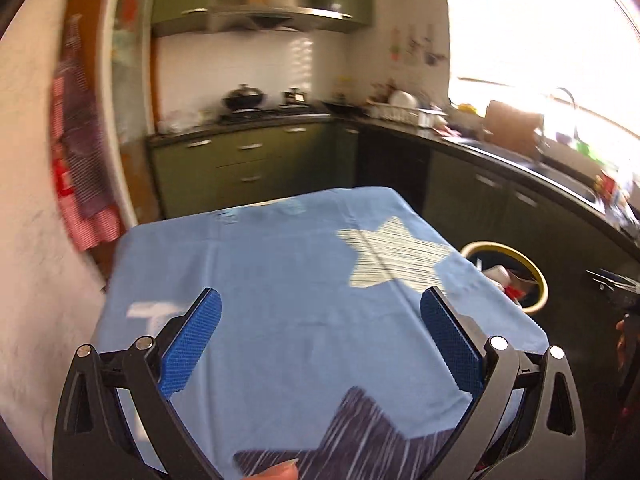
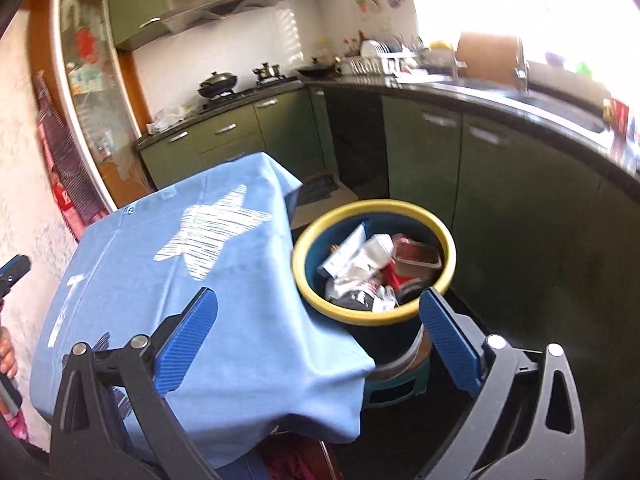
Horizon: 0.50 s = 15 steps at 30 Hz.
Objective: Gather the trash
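Both grippers hang wide and empty above the blue star-print cloth (image 1: 288, 280).
Left gripper (image 1: 320, 308) spreads over the cloth; right gripper (image 2: 318, 308) straddles its edge and the yellow-rimmed bin (image 2: 448, 248), where the trash (image 2: 368, 264) lies.

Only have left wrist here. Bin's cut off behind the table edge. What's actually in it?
Observer: Right wrist looks straight into the yellow-rimmed blue round bin: crumpled white paper wrappers and a dark red rectangular tray.
Operator: Right gripper carrying anything?
Observer: No. The right gripper is open, with nothing between its blue pads.
Operator: Bin on the floor?
Observer: It seems to sit on a teal stool-like stand, beside the table's light blue star-print cloth.
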Each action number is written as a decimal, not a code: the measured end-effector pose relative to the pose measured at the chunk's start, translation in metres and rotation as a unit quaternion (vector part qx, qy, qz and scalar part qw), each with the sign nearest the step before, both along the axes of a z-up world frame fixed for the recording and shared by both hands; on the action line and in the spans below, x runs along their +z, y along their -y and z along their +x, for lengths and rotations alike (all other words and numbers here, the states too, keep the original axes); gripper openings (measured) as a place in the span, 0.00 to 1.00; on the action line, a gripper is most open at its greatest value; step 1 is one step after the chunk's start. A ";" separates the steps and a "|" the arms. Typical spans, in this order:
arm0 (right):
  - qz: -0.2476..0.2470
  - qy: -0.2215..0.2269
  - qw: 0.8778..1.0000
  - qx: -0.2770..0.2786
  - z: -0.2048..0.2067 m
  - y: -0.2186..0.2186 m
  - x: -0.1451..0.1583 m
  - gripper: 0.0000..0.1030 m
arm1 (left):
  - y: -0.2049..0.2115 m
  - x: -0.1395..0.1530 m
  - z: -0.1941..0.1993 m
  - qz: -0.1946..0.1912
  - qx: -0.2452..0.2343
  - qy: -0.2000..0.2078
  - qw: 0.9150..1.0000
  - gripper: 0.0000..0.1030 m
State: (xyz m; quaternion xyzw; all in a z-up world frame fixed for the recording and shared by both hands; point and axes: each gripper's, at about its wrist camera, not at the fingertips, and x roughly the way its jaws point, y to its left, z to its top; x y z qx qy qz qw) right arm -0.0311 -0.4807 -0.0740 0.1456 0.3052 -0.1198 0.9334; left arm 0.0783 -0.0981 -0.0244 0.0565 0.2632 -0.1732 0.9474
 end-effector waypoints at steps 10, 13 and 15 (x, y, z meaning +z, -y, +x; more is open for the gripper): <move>-0.069 0.043 0.997 0.013 -0.017 -0.050 0.040 0.93 | -0.085 0.024 -0.058 -0.037 0.080 0.046 0.995 0.95; -0.096 0.049 0.994 0.013 -0.023 -0.064 0.051 0.93 | -0.090 0.028 -0.062 -0.048 0.075 0.048 0.995 0.95; -0.110 0.053 0.992 0.012 -0.025 -0.069 0.056 0.93 | -0.092 0.030 -0.065 -0.049 0.075 0.051 0.995 0.95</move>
